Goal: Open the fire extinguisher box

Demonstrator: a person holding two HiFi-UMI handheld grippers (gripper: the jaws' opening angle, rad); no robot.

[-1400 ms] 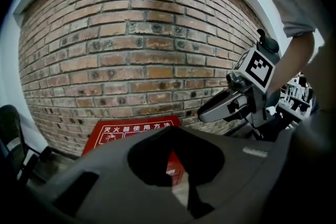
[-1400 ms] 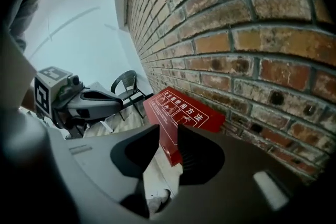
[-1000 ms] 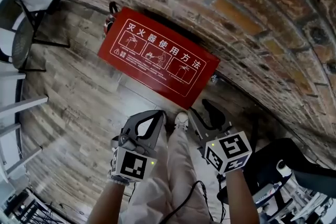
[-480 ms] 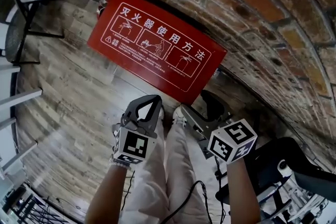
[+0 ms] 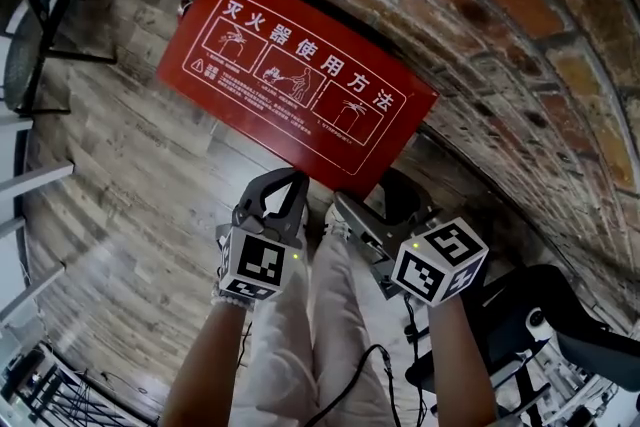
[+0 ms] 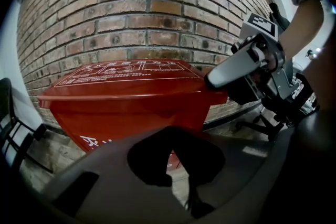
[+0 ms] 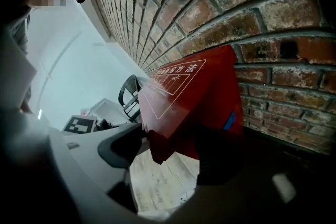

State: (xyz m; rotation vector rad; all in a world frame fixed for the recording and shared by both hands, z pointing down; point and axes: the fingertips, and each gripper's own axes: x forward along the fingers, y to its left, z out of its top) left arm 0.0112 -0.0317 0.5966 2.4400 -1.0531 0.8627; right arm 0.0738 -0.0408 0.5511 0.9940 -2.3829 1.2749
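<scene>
**Head view, with both gripper views.** My left gripper has its two jaws clenched tip to tip, with nothing between them. My right gripper has its two jaws released and spread wide, and they have just been opening. In the right gripper view the near corner of the one fire extinguisher box stands in the gap between them, and neither pad presses on it. Each gripper carries one marker cube, two in all: left and right.

The box is red and lies at 12 o'clock of both grippers, just beyond their tips. Whether either tip touches it I cannot tell. Its single lid is shut. The lid bears one row of white characters above three framed white pictograms.

The box rests on the plank floor, with its far side against the brick wall, which curves from 12 to 3 o'clock. My two light trouser legs run down to 6 o'clock between my forearms. One black chair stands well apart at 10 o'clock. A second dark seat sits at 4 o'clock.
</scene>
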